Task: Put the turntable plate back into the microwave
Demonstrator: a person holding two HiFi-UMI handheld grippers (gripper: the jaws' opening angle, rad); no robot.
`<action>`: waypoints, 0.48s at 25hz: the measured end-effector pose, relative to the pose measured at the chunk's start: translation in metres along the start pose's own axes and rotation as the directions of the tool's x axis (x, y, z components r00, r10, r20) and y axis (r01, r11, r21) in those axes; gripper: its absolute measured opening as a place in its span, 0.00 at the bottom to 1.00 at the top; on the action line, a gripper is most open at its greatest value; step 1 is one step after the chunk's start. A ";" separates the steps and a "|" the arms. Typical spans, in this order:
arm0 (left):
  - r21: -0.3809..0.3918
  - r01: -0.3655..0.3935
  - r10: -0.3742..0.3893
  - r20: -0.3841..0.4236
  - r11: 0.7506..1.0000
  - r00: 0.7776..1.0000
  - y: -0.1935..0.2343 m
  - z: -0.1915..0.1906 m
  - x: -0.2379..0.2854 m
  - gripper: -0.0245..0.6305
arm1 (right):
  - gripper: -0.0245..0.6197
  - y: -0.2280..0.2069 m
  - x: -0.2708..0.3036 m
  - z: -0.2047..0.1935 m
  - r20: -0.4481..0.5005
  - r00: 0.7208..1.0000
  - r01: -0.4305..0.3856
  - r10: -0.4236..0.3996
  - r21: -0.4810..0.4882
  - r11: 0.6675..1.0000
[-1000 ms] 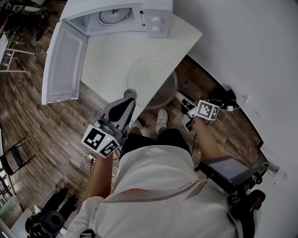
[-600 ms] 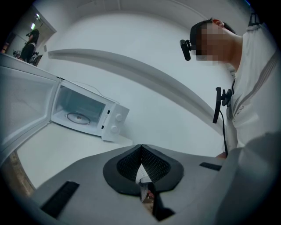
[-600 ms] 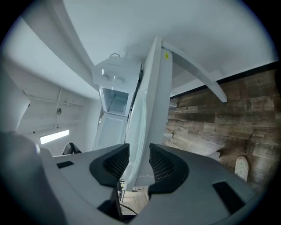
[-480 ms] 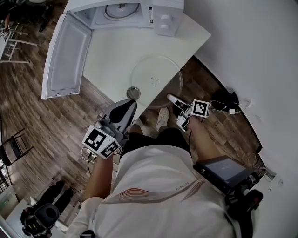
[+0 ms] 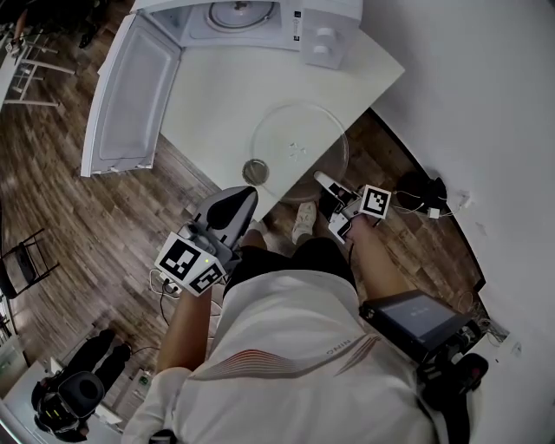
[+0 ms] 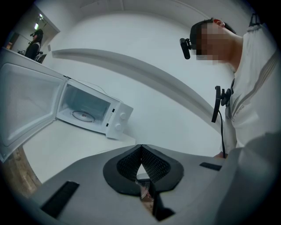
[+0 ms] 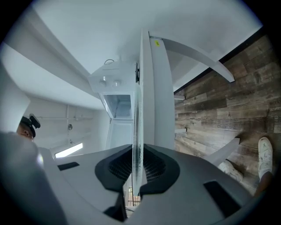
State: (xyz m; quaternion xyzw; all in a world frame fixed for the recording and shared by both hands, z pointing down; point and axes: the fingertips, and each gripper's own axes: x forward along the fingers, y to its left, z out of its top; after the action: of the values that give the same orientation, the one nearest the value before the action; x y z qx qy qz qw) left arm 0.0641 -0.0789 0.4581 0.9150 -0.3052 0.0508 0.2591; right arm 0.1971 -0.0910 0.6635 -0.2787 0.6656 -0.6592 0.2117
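Turntable plate (image 5: 295, 139) is clamped by its near rim in the right gripper (image 5: 323, 180). The jaws have just been closing, and in the right gripper view the glass edge (image 7: 137, 127) runs edge-on right down the middle between the two pads (image 7: 125, 165), which look snug against it on both sides. The rest of the plate lies flat on the white table (image 5: 217, 95), near the corner, with the side the gripper has hold of sticking out past the table edge over the wooden floor (image 5: 78, 225). The left gripper (image 5: 245, 192) has its jaws together with nothing in them; in its own view the tips (image 6: 141, 147) meet in a point. It hangs just off the near corner of the table, close to a small round metal thing (image 5: 254, 171) that sits beside the plate. I honestly can't tell if that's a cup or a lid from here. At the far end of the table is the white microwave (image 5: 325, 39), with its door (image 5: 130, 91) swung wide open to the left. The roller ring (image 5: 243, 13) sits inside on the cavity floor. The plate is well apart from the microwave, at the opposite end of the tabletop.
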 end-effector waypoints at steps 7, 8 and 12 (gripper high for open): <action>0.000 0.008 -0.008 -0.007 1.000 1.000 0.000 -0.002 -0.001 0.05 | 0.08 0.003 0.001 0.000 0.056 0.995 -0.079 0.077 0.039 0.996; -0.001 0.006 -0.006 -0.008 1.000 1.000 0.002 -0.002 -0.002 0.05 | 0.08 0.003 0.001 0.000 0.060 0.995 -0.084 0.082 0.035 0.996; -0.005 -0.003 0.003 -0.010 1.000 1.000 0.006 -0.003 -0.005 0.05 | 0.08 0.006 0.001 0.000 0.077 0.992 -0.100 0.099 0.010 0.995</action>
State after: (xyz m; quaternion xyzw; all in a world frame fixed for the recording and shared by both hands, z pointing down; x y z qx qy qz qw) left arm 0.0571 -0.0787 0.4617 0.9137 -0.3052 0.0552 0.2626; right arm 0.1955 -0.0918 0.6573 -0.2687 0.6656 -0.6412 0.2714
